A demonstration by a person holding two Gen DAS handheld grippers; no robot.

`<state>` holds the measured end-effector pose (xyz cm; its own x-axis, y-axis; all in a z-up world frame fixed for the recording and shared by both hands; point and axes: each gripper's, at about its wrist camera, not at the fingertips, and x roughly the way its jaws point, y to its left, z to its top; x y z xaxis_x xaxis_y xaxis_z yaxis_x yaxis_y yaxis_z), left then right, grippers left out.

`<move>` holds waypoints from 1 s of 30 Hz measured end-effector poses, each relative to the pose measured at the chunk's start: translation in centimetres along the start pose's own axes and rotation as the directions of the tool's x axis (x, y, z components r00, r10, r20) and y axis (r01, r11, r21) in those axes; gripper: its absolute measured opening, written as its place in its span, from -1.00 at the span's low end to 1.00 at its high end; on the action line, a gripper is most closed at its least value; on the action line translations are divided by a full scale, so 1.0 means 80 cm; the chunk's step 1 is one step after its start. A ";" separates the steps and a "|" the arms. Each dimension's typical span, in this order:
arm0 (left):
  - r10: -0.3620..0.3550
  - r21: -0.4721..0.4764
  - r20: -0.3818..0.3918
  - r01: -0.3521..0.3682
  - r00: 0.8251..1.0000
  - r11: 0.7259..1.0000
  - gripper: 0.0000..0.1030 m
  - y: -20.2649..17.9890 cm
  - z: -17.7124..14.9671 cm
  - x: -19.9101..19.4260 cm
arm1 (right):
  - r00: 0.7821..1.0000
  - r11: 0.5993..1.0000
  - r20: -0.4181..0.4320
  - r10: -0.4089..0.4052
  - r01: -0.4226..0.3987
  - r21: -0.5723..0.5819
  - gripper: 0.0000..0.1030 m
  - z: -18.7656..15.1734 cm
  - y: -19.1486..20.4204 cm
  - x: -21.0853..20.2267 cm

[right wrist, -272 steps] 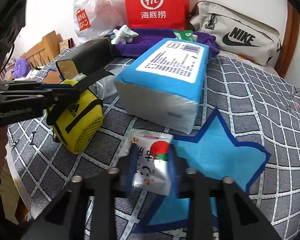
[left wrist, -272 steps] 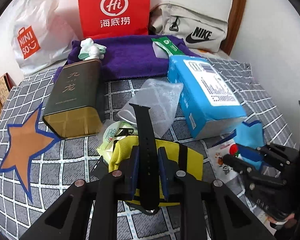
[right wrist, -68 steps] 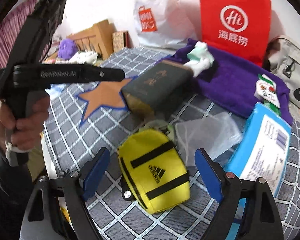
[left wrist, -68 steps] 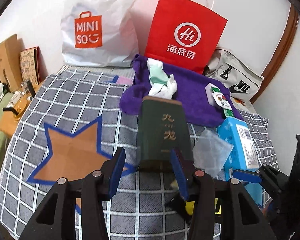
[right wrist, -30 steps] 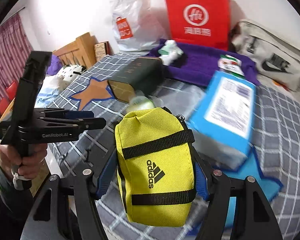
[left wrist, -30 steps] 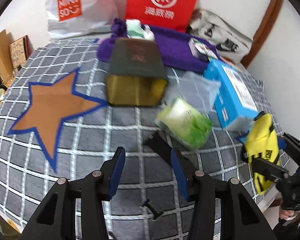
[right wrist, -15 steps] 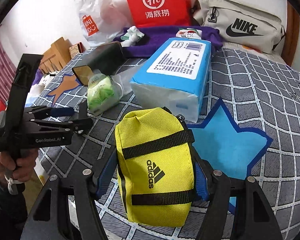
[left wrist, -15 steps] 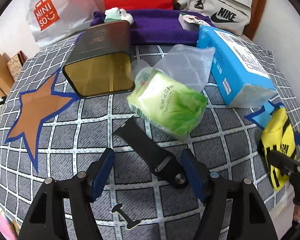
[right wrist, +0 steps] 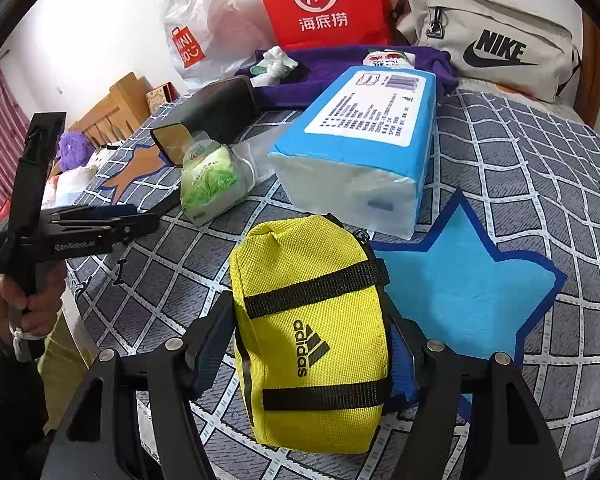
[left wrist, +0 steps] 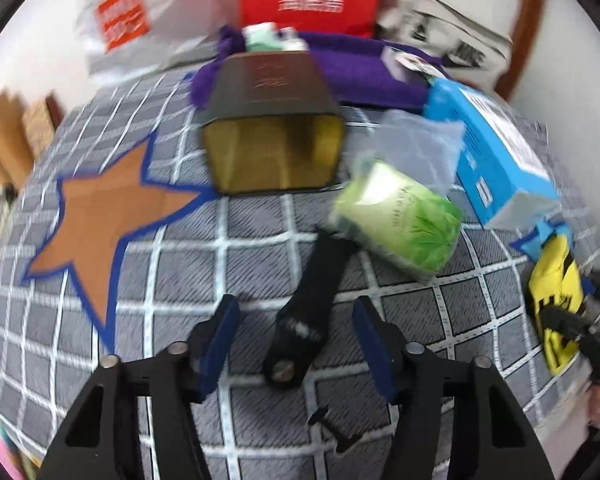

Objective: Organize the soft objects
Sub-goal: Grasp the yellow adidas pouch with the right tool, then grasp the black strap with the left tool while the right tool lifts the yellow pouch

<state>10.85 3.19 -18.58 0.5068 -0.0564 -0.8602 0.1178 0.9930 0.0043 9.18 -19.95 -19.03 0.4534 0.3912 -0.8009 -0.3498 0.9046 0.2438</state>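
Note:
My right gripper (right wrist: 312, 340) is shut on a yellow Adidas pouch (right wrist: 312, 332) and holds it above the grey checked bedspread beside the blue star patch (right wrist: 472, 280). The pouch also shows at the right edge of the left wrist view (left wrist: 556, 292). My left gripper (left wrist: 296, 340) is open and empty, its jaws on either side of a black strap (left wrist: 312, 300) lying on the bedspread. A green tissue pack (left wrist: 400, 220) lies just beyond the strap. A blue tissue pack (right wrist: 364, 140) lies behind the pouch.
A dark tin (left wrist: 272, 120) lies beside the orange star patch (left wrist: 104, 220). A purple towel (right wrist: 340, 68) with a small white toy and a snack packet sits at the back. A red bag (right wrist: 324, 0), a Miniso bag (right wrist: 196, 36) and a Nike bag (right wrist: 492, 44) stand behind.
My left gripper has moved forward over the black strap, which now lies between its open jaws. My right gripper has carried the yellow pouch lower toward the blue star.

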 end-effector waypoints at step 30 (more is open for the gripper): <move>-0.068 0.123 0.010 0.067 0.998 0.990 -0.56 -0.028 0.014 0.009 | 1.000 1.000 -0.016 -0.009 0.009 -0.012 0.32 0.005 0.003 0.009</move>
<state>11.92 0.79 -18.62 0.5057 -0.1251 -0.8536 0.2551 0.9669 0.0095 9.71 -19.40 -19.32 0.4437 0.3802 -0.8115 -0.3558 0.9059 0.2299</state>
